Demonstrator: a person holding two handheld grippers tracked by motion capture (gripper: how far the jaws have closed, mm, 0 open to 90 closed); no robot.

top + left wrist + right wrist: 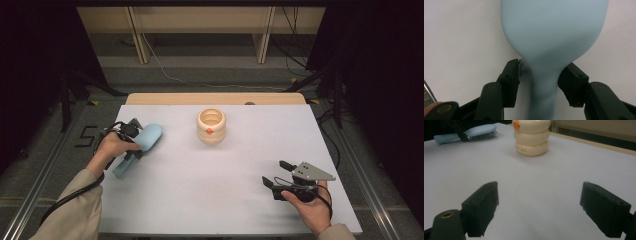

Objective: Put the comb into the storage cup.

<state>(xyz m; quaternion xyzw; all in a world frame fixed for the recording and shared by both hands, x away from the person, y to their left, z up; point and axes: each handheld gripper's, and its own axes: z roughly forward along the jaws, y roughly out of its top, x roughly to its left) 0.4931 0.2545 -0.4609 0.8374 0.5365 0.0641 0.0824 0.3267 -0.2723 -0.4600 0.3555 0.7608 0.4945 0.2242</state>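
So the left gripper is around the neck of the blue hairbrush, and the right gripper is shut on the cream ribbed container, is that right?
Not quite. The right gripper is open and holds nothing; it hovers over bare table, well short of the cream ribbed container, as the right gripper view shows. The rest stands: the left gripper has its jaws either side of the blue hairbrush's neck.

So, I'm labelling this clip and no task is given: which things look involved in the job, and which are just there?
Likely in play:
- light blue hairbrush, bristles down, its neck between the left gripper's jaws
- cream ridged holder, open-topped, mid-table

Just about:
- right gripper, open and idle over the white table
- cables on the floor behind
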